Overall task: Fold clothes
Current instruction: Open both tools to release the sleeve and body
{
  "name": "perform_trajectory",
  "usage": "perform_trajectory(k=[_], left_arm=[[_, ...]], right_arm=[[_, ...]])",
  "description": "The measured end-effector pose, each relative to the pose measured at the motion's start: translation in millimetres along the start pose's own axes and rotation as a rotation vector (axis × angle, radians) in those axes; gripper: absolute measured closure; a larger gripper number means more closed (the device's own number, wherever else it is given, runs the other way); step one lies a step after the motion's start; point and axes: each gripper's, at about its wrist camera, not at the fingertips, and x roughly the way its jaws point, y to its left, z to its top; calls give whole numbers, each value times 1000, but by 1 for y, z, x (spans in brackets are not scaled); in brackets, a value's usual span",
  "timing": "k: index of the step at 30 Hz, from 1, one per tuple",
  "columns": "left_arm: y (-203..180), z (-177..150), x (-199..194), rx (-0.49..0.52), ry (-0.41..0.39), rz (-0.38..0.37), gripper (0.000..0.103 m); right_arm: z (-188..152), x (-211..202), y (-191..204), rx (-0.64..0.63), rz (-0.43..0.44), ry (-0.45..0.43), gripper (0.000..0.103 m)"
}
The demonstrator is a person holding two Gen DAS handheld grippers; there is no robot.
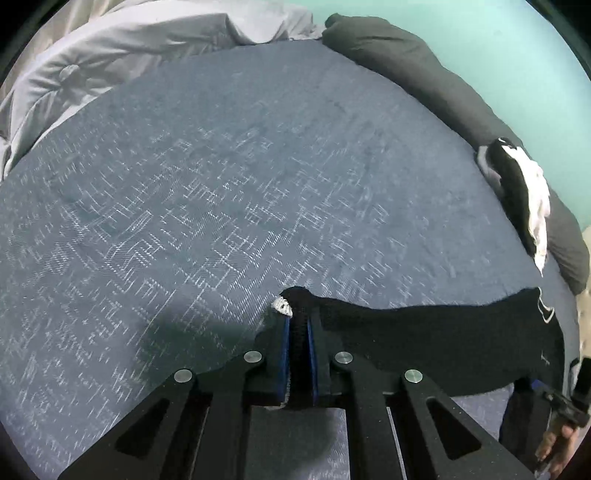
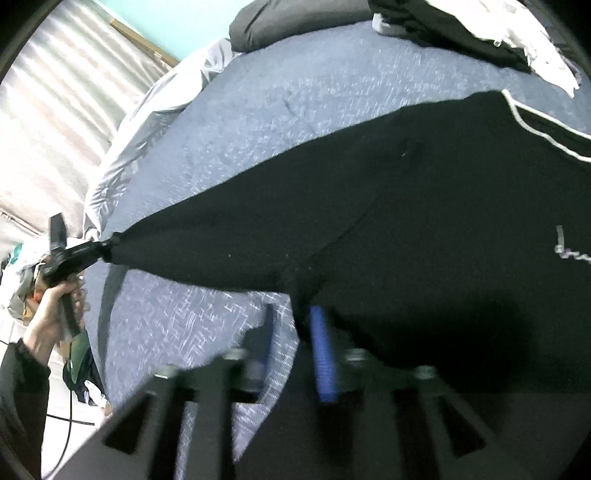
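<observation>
Left wrist view: the left gripper (image 1: 298, 325) is clamped on an edge of the black garment (image 1: 443, 343), which hangs stretched above the blue bedspread (image 1: 221, 184). Right wrist view: the right gripper (image 2: 295, 332) shows blurred fingers with cloth (image 2: 406, 221) between them (closure cannot be determined). The garment is spread, unfolded; a clothes pile (image 2: 461, 33) lies near the pillow, so folding remains.

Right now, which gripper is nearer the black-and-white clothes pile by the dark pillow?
Right. The right gripper holds the black garment on the side below the pile; the left gripper pinches the garment's far corner, farther away.
</observation>
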Motion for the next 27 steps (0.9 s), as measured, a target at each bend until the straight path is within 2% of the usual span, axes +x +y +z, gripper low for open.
perform_trajectory(k=[3,9,12,15,24,26,27], left_arm=[[0,1,1,-11,-3,-14,93],[14,-4,-13,-50,-7,-24,80],[22,-10,-27,-65,-19,-46,79],[17,-20,-30,-55,1,-75,78],[-16,-43,-26,9,-4,19,77],[-23,-48,-25,23,-5,41,73],[-35,-52,-30,40,-10,23,71]], right_arm=[[-8,-19,-9,7,22,-29,62],[-44,-55,-37,71,51,-80,62],[-64,-69,-48,108,78,-104,62],[-81,-79,-54,136,90,-124,62],[-111,-96,-75,221,96,-167,61],[-117,-101,-82,232,95,-179,61],[-120,-103,-86,240,95,-186,61]])
